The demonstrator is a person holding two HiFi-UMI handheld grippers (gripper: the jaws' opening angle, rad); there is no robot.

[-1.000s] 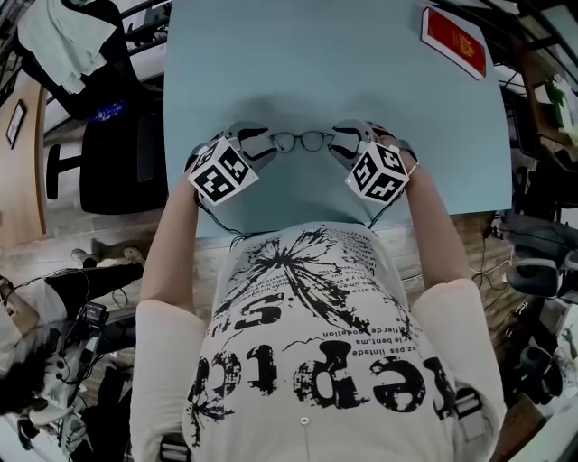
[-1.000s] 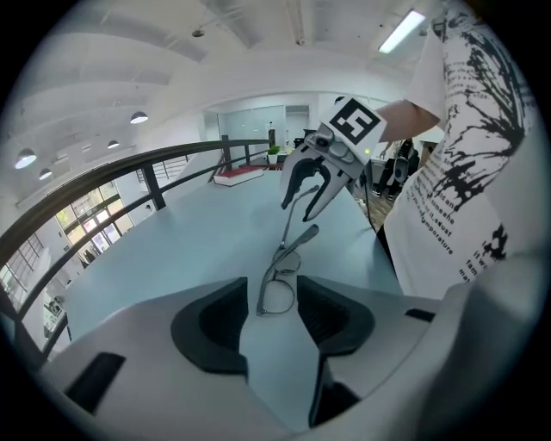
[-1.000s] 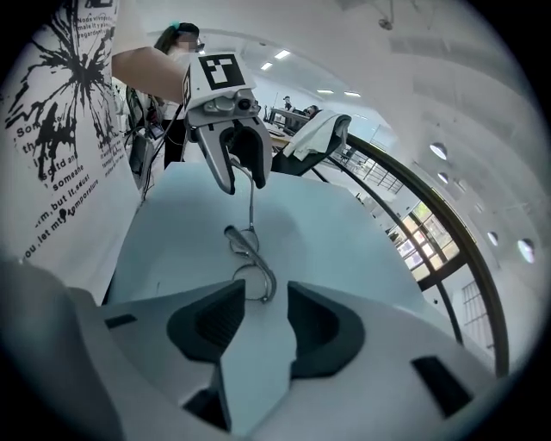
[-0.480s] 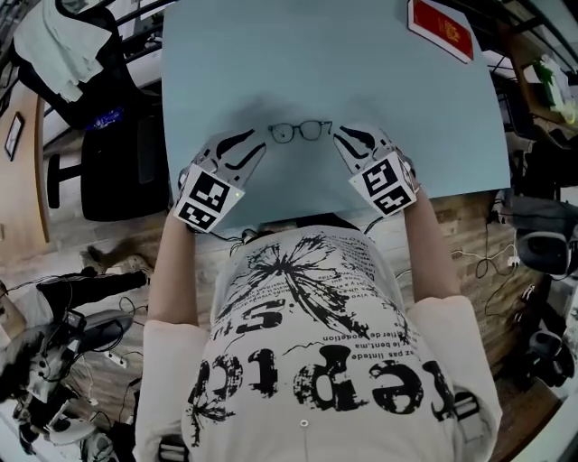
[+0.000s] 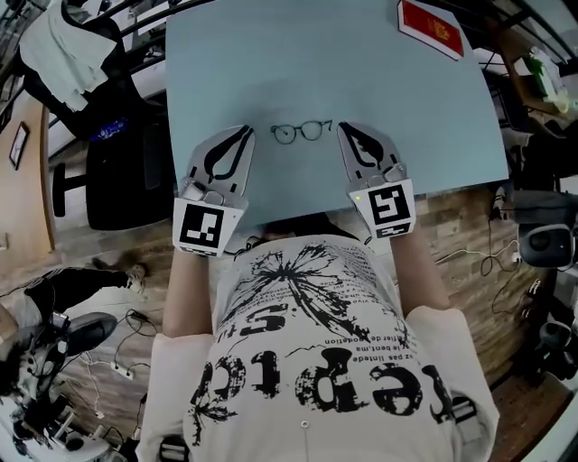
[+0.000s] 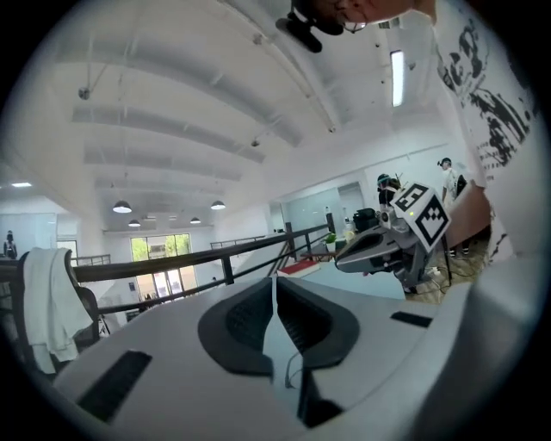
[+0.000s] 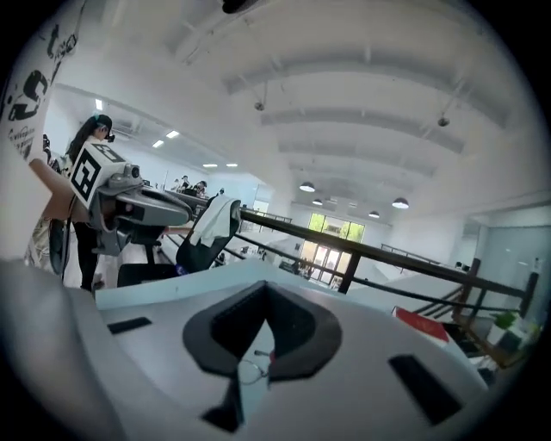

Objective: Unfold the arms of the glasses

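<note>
Your left gripper has just been closing its fingers; the tips now meet, with nothing caught between them. Your right gripper has just been closing too, and its fingers are pressed together and empty. Both grippers are over the near part of the light blue desk and point across it. The glasses lie flat on the desk between the two tips, touched by neither. A red book sits at the far right corner.
</note>
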